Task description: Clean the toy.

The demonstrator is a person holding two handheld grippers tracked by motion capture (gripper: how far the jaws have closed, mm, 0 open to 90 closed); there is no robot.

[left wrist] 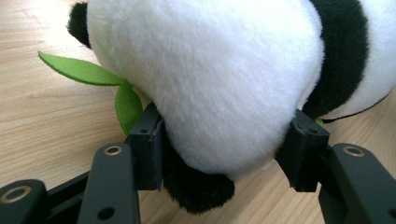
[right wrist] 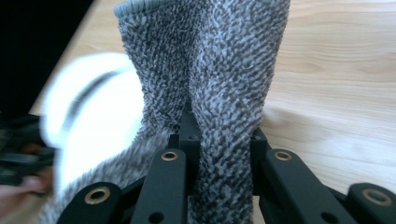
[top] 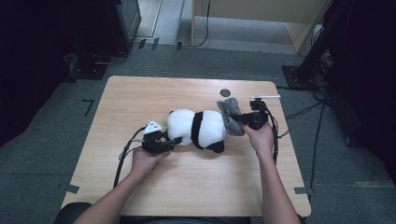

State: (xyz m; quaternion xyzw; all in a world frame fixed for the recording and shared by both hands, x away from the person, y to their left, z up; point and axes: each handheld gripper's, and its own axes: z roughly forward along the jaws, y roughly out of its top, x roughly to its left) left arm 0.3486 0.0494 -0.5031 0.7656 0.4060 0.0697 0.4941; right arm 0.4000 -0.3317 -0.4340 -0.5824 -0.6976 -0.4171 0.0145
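Panda plush point(top: 198, 128) is lying on its side near the middle of the wooden table point(top: 187, 182), a little toward the right edge, with its white head end pointing to the left edge and its rear toward the right. A grey knitted sock point(top: 229, 115) is sitting over the panda's rear end, its open cuff pointing toward the far edge of the table.

Left gripper point(top: 164, 143) is reaching in from the near-left side, and in the left gripper view its jaws are standing spread around the white fur of the panda point(left wrist: 205, 79), one pad pressing on each side. Green felt leaves point(left wrist: 100, 81) are sticking out from under the toy, lying flat on the wood.

Right gripper point(top: 246, 119) is coming in from the right edge; in the right gripper view its jaws are pinching a fold of the sock point(right wrist: 210, 79) tightly between them.
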